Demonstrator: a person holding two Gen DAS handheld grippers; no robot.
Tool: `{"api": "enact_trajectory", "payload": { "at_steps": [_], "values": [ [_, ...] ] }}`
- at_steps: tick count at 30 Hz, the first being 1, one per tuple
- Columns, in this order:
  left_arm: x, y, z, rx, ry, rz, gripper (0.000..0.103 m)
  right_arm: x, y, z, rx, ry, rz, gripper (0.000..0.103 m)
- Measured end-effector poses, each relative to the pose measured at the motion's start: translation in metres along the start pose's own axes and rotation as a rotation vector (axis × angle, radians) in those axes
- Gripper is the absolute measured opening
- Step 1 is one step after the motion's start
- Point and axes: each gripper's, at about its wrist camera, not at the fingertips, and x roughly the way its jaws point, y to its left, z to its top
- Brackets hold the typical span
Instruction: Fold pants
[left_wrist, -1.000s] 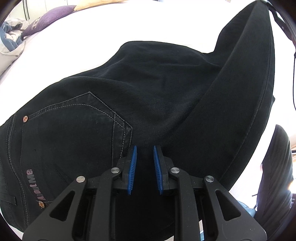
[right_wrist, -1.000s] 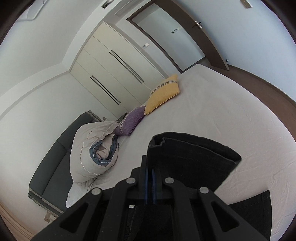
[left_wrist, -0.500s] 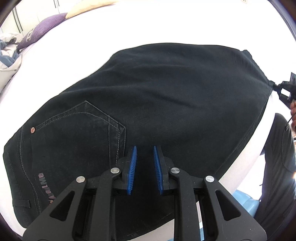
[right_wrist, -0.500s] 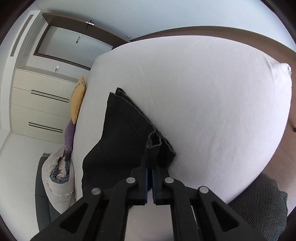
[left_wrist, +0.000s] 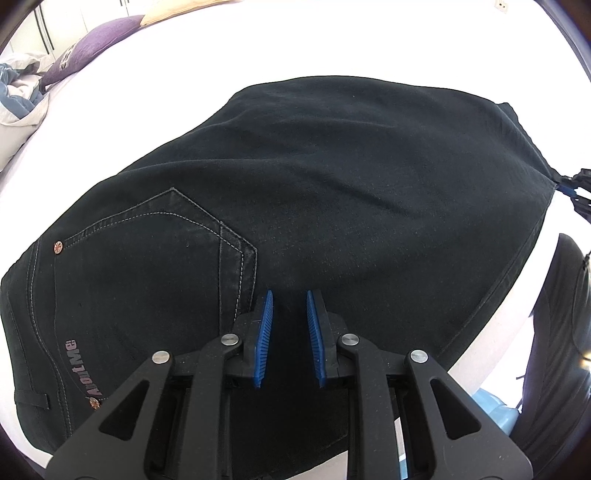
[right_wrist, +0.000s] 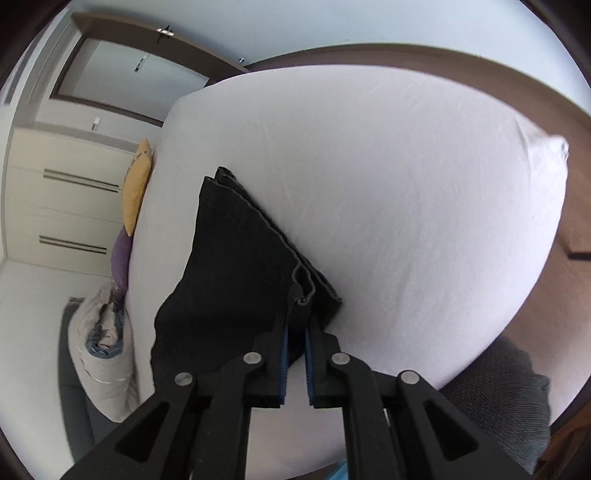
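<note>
Pants leg now flat on bed; right claw opening around hem; left claw spread

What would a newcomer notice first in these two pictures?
The black pants lie spread over the white bed, filling the left wrist view, back pocket at left. The right claw is opening at their hem corner, cloth between its fingers. Yellow and purple pillows rest at the bed's far end.
</note>
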Motion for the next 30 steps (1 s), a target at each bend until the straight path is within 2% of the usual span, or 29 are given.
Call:
{"api": "enact_trajectory", "payload": {
  "at_steps": [2, 4, 6, 8, 10, 14, 17, 21, 23, 24, 26, 28, 30],
  "values": [
    [0.0, -0.001, -0.002, 0.001, -0.003, 0.005, 0.018, -0.014, 0.001, 0.002, -0.011, -0.021, -0.049, 0.028],
    [0.0, -0.002, -0.002, -0.002, -0.004, 0.007, 0.018, -0.031, 0.002, 0.007, -0.034, -0.073, -0.097, 0.028],
    [-0.001, -0.002, -0.002, -0.002, -0.005, 0.005, 0.018, -0.045, 0.007, 0.016, -0.051, -0.117, -0.102, 0.028],
    [0.0, -0.002, -0.002, -0.003, -0.005, 0.003, 0.018, -0.053, 0.019, 0.026, -0.071, -0.135, -0.05, 0.028],
    [-0.002, -0.002, -0.003, -0.002, -0.004, 0.006, 0.018, -0.05, 0.041, 0.033, -0.119, -0.112, 0.042, 0.028],
    [-0.005, -0.004, -0.002, -0.002, -0.003, 0.016, 0.018, -0.008, 0.115, 0.029, -0.315, 0.034, 0.171, 0.028],
    [-0.005, -0.006, -0.002, 0.004, 0.001, 0.021, 0.019, 0.042, 0.168, 0.012, -0.444, 0.204, 0.274, 0.028],
    [-0.004, -0.006, -0.002, 0.001, 0.002, 0.016, 0.019, 0.124, 0.189, -0.005, -0.435, 0.398, 0.27, 0.028],
    [-0.004, -0.005, -0.002, 0.001, 0.003, 0.013, 0.019, 0.156, 0.183, -0.01, -0.45, 0.429, 0.178, 0.028],
    [-0.003, -0.005, -0.002, 0.001, 0.002, 0.011, 0.019, 0.165, 0.178, -0.01, -0.47, 0.408, 0.127, 0.02],
    [-0.003, -0.003, -0.003, -0.004, -0.002, 0.004, 0.019, 0.169, 0.154, 0.01, -0.386, 0.318, 0.098, 0.0],
    [-0.003, -0.001, -0.004, -0.009, -0.007, 0.001, 0.019, 0.157, 0.127, 0.034, -0.261, 0.171, 0.105, 0.0],
    [-0.004, 0.001, -0.004, -0.01, -0.01, 0.002, 0.019, 0.14, 0.115, 0.05, -0.235, 0.026, 0.056, 0.0]
  ]
}}
